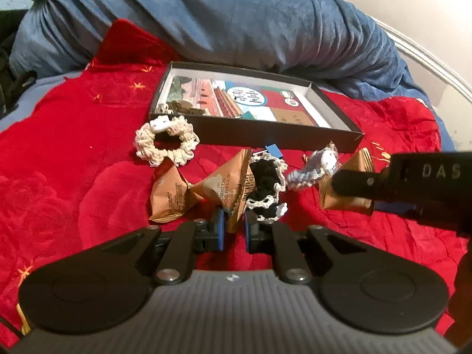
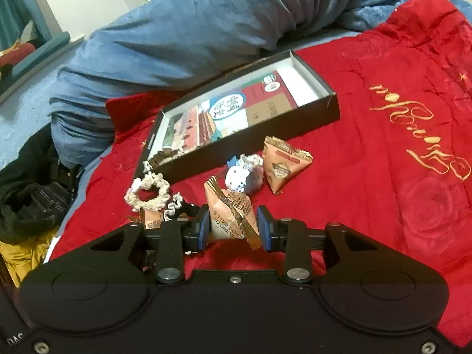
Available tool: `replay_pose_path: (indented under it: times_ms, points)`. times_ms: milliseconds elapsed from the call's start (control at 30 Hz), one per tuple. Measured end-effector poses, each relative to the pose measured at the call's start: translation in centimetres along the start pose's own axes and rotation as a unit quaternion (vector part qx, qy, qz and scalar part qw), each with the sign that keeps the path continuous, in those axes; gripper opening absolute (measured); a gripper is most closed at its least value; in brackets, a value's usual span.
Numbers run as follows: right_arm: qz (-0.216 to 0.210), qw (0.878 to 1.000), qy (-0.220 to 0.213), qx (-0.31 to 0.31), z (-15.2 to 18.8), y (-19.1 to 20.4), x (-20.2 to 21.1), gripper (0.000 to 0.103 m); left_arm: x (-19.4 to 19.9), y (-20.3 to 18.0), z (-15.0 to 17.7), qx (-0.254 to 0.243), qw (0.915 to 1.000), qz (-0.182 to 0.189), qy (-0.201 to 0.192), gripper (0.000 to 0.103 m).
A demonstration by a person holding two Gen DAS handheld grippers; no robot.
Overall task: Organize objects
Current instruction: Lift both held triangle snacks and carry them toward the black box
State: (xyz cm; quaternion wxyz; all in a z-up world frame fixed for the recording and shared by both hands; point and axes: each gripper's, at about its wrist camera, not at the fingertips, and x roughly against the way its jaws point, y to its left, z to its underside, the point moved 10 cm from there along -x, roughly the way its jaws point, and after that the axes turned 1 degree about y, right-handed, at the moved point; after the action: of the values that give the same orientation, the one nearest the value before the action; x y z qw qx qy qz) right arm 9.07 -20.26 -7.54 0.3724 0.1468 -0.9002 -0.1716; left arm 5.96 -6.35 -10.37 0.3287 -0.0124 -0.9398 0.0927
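Fingers point(image 1: 219, 227) of your left gripper point(image 1: 233, 230) pinch a snack packet point(image 1: 227, 188); right gripper point(image 2: 234, 230) fingers straddle another packet point(image 2: 230, 215), apart. Next, the box point(image 1: 253, 138).

We hold the left tool point(image 1: 233, 225) low and pointing toward the far side, its blue pads point(image 1: 219, 230) drawn close together with only a narrow gap. Our right tool point(image 2: 234, 228) sits with its pads point(image 2: 263, 230) set wider apart. In the left wrist view the right tool point(image 1: 354, 181) reaches in from the right, its fingertips probably hidden.
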Motion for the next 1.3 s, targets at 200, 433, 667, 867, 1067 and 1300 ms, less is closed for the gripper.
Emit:
replay_pose_path:
  times_ms: [200, 433, 667, 867, 1067, 1300]
  points:
    - [-0.013, 1.000, -0.015, 0.005, -0.9, 0.7, 1.6, 0.032, 0.6, -0.3, 0.1, -0.009, 0.9999, 0.001, -0.006, 0.017]
    - [-0.010, 1.000, -0.011, -0.007, -1.0, 0.3, 1.4, 0.031, -1.0, 0.6, 1.8, 0.005, 0.9997, -0.010, 0.021, 0.041]
    - [-0.018, 1.000, -0.011, -0.012, -1.5, 0.4, 0.9, 0.031, -0.5, 0.4, -0.2, -0.015, 0.9993, -0.024, -0.023, 0.051]
    - [-0.025, 0.999, -0.009, -0.026, -1.9, 0.4, 0.6, 0.031, 0.1, 0.9, -1.3, -0.017, 0.9982, -0.033, -0.048, 0.057]
    - [-0.025, 0.999, -0.010, -0.039, -2.2, -0.1, 0.5, 0.031, -1.6, 0.7, -0.8, -0.001, 0.9997, -0.016, -0.018, 0.039]
    - [-0.025, 0.999, -0.006, -0.034, -1.9, 0.0, 0.3, 0.031, -2.0, 0.6, -0.1, -0.003, 0.9998, -0.017, -0.006, 0.042]
